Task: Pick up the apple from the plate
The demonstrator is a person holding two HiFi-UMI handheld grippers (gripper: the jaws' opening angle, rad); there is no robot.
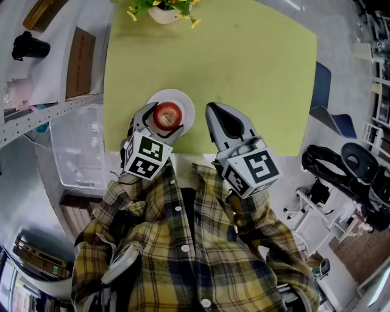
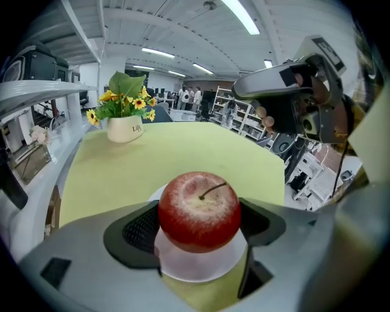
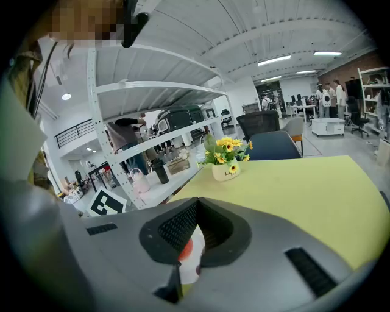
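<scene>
A red apple (image 1: 167, 114) (image 2: 199, 210) with a short stem sits on a small white plate (image 1: 186, 102) (image 2: 201, 267) near the front edge of the yellow-green table (image 1: 244, 73). My left gripper (image 1: 165, 119) (image 2: 199, 226) reaches over the plate, one dark pad pressed against each side of the apple, so it is shut on the apple. My right gripper (image 1: 212, 109) (image 3: 195, 210) hovers just right of the plate with its jaws together and nothing held. Through the slit between its pads I glimpse the apple (image 3: 184, 250) and the plate (image 3: 192, 268).
A white pot of yellow flowers (image 1: 163, 12) (image 2: 125, 129) (image 3: 225, 170) stands at the table's far edge. A metal shelf on the left holds a black mug (image 1: 29, 46), with a clear plastic bin (image 1: 76, 146) below. A blue chair (image 1: 326, 91) stands to the right.
</scene>
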